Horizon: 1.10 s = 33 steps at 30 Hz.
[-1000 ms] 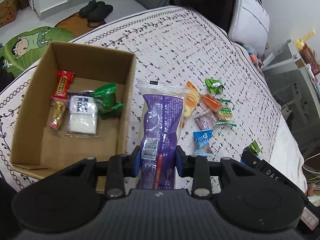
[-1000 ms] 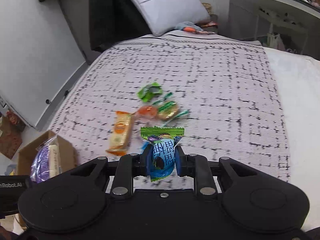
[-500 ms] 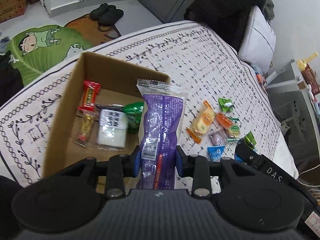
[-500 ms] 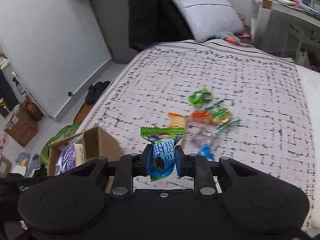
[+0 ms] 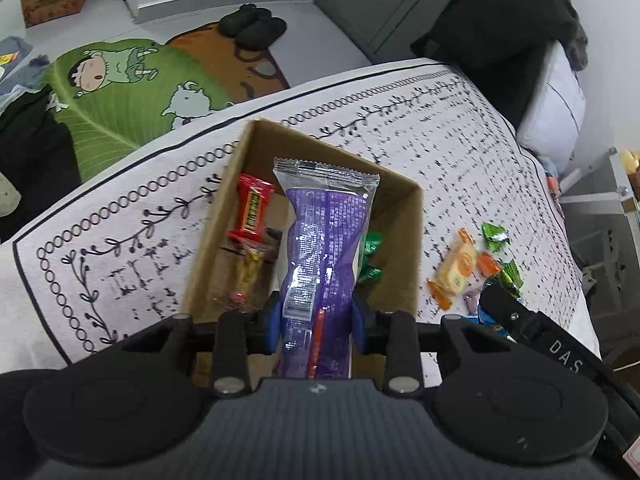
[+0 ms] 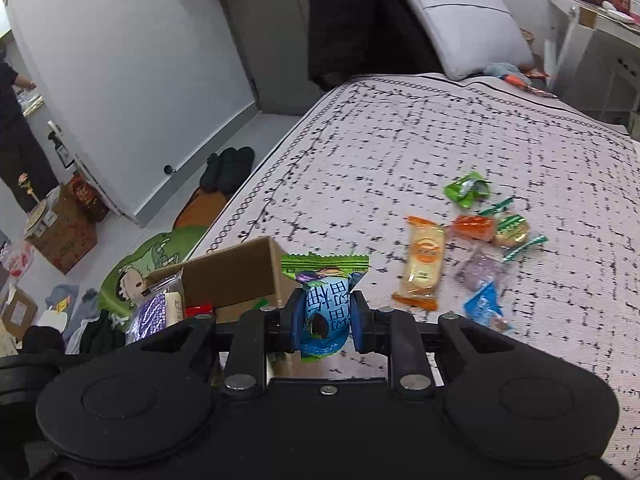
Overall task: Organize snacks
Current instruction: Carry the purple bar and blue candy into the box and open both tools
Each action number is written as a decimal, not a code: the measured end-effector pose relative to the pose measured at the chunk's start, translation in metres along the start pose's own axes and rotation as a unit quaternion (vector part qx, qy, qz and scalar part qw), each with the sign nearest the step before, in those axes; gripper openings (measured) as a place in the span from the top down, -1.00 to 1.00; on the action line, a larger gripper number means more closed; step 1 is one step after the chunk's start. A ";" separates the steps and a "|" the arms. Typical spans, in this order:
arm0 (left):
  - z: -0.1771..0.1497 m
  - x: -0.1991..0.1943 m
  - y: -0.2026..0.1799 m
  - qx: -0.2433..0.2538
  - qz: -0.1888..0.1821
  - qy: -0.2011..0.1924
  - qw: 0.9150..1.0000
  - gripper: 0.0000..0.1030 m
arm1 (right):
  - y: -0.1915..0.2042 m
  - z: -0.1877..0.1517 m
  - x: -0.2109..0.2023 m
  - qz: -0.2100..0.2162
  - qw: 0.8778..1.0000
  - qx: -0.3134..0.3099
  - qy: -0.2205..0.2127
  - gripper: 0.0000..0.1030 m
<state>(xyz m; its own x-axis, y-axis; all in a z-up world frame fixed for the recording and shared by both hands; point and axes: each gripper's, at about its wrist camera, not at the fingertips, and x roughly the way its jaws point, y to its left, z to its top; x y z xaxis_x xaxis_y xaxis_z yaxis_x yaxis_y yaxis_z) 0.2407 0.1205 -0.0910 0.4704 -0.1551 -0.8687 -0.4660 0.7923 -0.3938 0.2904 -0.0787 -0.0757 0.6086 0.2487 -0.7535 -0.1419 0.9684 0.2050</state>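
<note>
My left gripper (image 5: 318, 316) is shut on a long purple snack packet (image 5: 324, 256), which stands upright over the open cardboard box (image 5: 404, 240). Inside the box lie a red bar (image 5: 253, 210), a yellowish clear-wrapped snack (image 5: 246, 270) and a green wrapper (image 5: 370, 256). My right gripper (image 6: 325, 318) is shut on a small blue and green candy packet (image 6: 325, 300), just right of the box (image 6: 236, 276). Loose snacks remain on the bedspread: an orange-ended biscuit pack (image 6: 423, 266), a green wrapper (image 6: 467, 189), an orange candy (image 6: 474, 227) and a blue packet (image 6: 485, 306).
The bed's patterned cover (image 6: 440, 140) ends at an edge to the left, with a green cartoon floor mat (image 5: 120, 92) and black slippers (image 5: 254, 26) below. A pillow (image 6: 460, 16) lies at the head. A person in dark clothes (image 6: 16, 144) stands by cardboard boxes (image 6: 64, 232).
My left gripper carried the purple packet leftward from beside the box to above it. My right gripper, still holding the blue candy, swung left toward the box.
</note>
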 end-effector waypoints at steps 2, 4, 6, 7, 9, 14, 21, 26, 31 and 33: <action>0.003 -0.002 0.005 -0.005 0.003 -0.001 1.000 0.35 | 0.007 0.000 0.001 0.002 1.000 -0.004 0.003 0.55; 0.006 -0.004 0.009 -0.009 0.004 -0.003 1.000 0.35 | 0.013 0.001 0.002 0.002 1.000 -0.010 0.004 0.55; 0.009 -0.005 0.011 -0.013 0.006 -0.004 1.000 0.35 | 0.020 0.002 0.004 0.000 1.000 -0.015 0.006 0.55; 0.010 -0.006 0.013 -0.015 0.006 -0.005 1.000 0.34 | 0.023 0.002 0.004 0.000 1.000 -0.017 0.007 0.55; 0.012 -0.006 0.014 -0.017 0.006 -0.006 1.000 0.34 | 0.028 0.003 0.005 0.002 1.000 -0.023 0.007 0.55; 0.015 -0.007 0.016 -0.019 0.012 -0.007 1.000 0.28 | 0.038 0.000 0.009 0.006 0.999 -0.033 0.016 0.51; 0.018 -0.010 0.007 -0.011 0.022 -0.011 1.000 0.01 | 0.032 -0.002 0.007 0.013 0.999 -0.020 0.032 0.07; 0.014 -0.005 -0.005 -0.003 0.035 -0.007 0.999 -0.20 | 0.005 0.000 -0.001 -0.005 1.000 0.000 0.024 -0.17; 0.008 0.000 -0.022 0.012 0.039 -0.011 0.999 -0.39 | -0.025 -0.003 -0.008 -0.023 1.000 0.003 0.013 -0.51; 0.005 0.002 -0.029 0.019 0.039 -0.011 0.999 -0.43 | -0.036 -0.005 -0.011 -0.029 1.000 0.001 0.005 -0.66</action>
<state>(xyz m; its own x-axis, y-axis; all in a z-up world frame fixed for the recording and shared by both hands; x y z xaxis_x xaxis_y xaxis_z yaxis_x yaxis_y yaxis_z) 0.2588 0.1004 -0.0799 0.4496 -0.0788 -0.8897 -0.4742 0.8231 -0.3125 0.2850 -0.1160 -0.0772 0.6086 0.1928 -0.7697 -0.1051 0.9811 0.1626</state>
